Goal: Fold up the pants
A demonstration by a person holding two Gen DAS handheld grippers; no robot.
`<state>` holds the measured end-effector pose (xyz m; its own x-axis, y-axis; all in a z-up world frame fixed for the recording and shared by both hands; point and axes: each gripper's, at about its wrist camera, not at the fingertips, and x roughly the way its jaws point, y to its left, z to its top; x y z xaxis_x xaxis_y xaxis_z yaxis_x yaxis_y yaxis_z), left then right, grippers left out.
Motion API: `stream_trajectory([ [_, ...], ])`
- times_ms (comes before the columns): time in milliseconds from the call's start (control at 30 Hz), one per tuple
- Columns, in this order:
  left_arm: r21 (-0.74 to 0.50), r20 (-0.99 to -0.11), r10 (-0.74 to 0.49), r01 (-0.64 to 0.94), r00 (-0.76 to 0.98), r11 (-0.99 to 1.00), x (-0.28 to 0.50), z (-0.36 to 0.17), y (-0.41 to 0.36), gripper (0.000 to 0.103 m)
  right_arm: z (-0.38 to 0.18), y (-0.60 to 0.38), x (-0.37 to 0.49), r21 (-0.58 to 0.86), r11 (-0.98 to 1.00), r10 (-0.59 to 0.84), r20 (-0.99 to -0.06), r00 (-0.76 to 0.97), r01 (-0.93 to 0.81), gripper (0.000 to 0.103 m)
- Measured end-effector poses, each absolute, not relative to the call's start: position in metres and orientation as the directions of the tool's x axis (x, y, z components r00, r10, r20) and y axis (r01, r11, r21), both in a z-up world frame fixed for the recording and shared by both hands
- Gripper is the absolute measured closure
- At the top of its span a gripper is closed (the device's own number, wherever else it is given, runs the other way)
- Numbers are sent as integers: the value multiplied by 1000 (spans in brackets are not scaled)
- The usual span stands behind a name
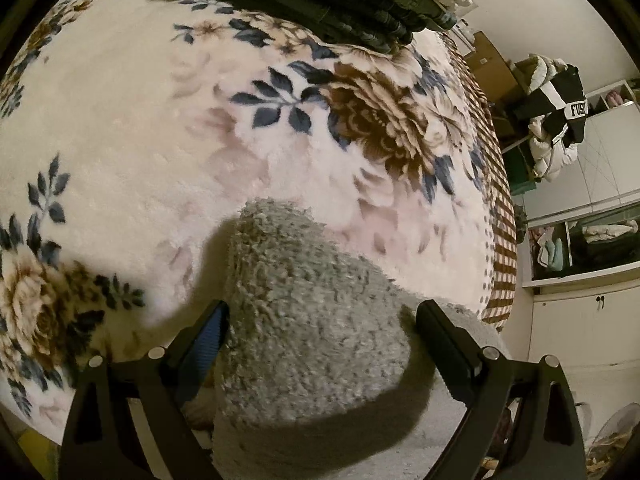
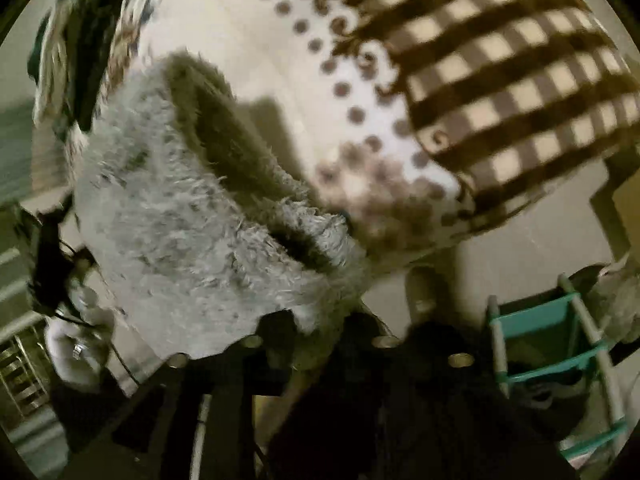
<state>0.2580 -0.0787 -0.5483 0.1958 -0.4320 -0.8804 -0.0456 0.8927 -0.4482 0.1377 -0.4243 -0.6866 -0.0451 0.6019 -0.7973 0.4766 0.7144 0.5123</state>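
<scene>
my left gripper (image 1: 320, 320) holds its jaws wide around a bunched fold of the fuzzy grey pants (image 1: 312, 320), which lie on the floral blanket (image 1: 160, 140) at the bed's edge. my right gripper (image 2: 320, 320) is blurred against the same cloth, and i cannot tell its grip.

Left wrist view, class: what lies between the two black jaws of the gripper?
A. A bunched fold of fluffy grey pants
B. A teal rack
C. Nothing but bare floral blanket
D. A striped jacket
A: the fluffy grey pants fill the gap between the left gripper's jaws, over the floral blanket; the stack of folded clothes lies far off.
</scene>
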Motion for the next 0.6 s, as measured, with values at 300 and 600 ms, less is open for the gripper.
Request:
stream_trajectory([
  [300, -444, -881, -432, -19, 192, 896, 259, -550, -82, 8, -655, -435, 228, 612, 720, 592, -788, 169, 328, 22],
  [600, -462, -872, -449, -24, 196, 887, 265, -554, -76, 8, -656, -415, 270, 564, 776, 505, -824, 259, 281, 77],
])
